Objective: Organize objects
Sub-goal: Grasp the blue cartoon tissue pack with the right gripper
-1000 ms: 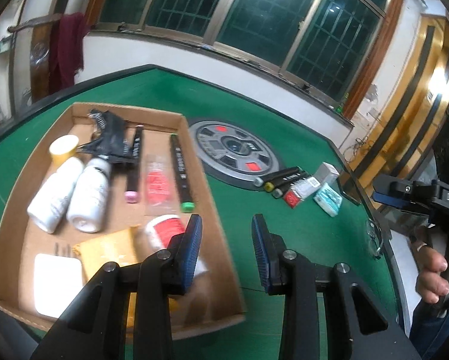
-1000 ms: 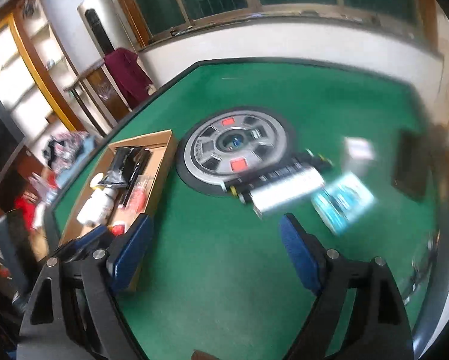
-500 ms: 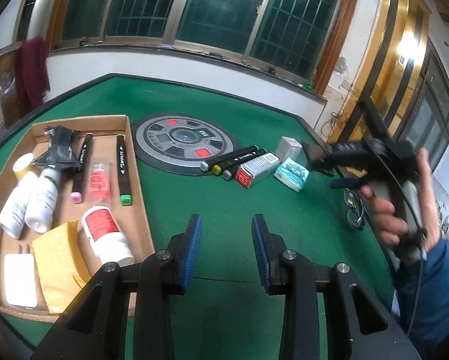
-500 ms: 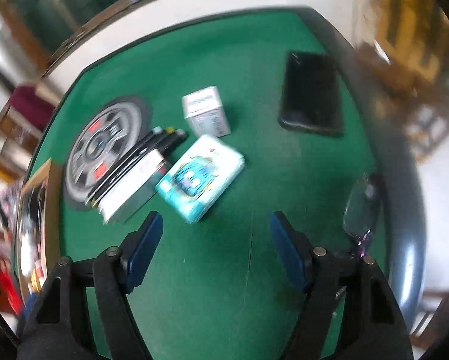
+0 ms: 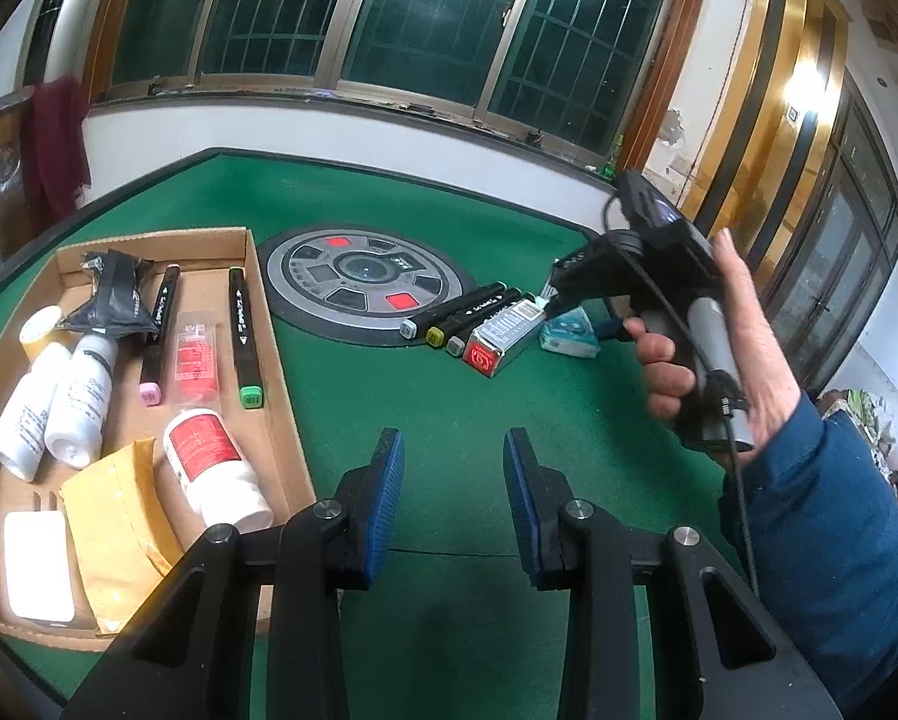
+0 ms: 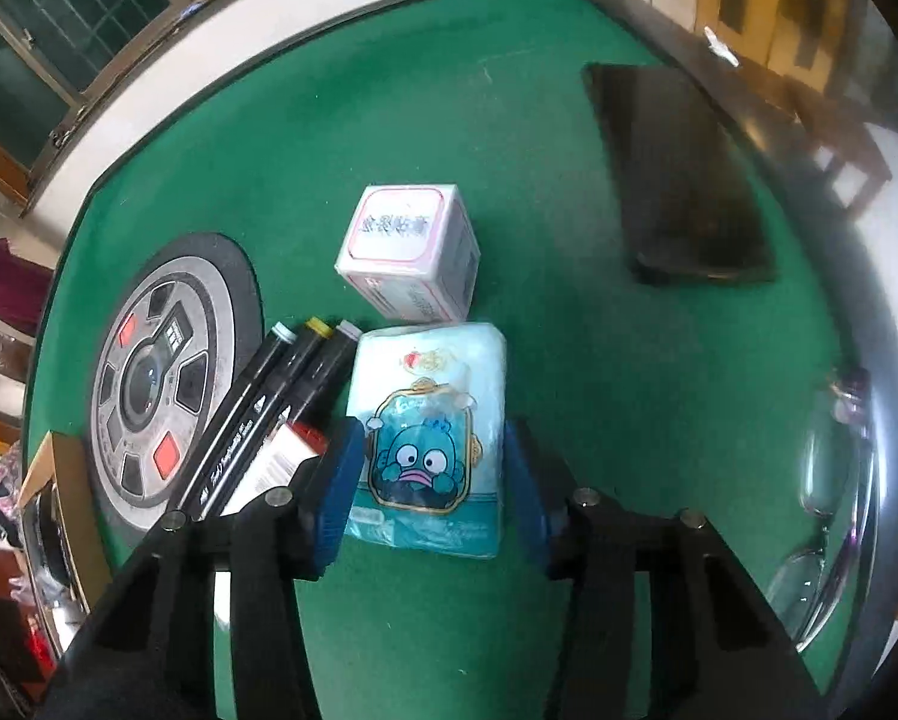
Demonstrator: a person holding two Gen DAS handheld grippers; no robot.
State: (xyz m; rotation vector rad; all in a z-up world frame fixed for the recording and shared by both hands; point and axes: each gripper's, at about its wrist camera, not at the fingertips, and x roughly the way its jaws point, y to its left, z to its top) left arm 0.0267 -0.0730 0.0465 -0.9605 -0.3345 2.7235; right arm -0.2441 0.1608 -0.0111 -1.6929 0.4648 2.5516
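Note:
A light-blue tissue pack (image 6: 431, 414) with a cartoon face lies on the green table (image 6: 389, 90). My right gripper (image 6: 434, 444) points down over it, jaws closing, with a blue pad against each long side. The left wrist view shows that gripper (image 5: 559, 294), held by a hand (image 5: 664, 372), at the same pack (image 5: 571, 333). Left of the pack lie three black markers (image 6: 281, 396) and a red-ended silver box (image 5: 499, 339). Beyond it stands a white and pink box (image 6: 410, 252). My left gripper (image 5: 453, 450) hovers open over bare felt with nothing between its pads.
A cardboard tray (image 5: 149, 237) at the left holds white bottles, markers, a black pouch and a yellow envelope. A round grey panel (image 5: 365, 282) is set in the table's middle. A black phone (image 6: 682, 174) and glasses (image 6: 826, 480) lie near the right edge.
My right gripper has swung right and come down from the table's middle onto the tissue pack, and its jaws have narrowed around it. The left gripper's view shifted slightly right; its jaws kept their gap.

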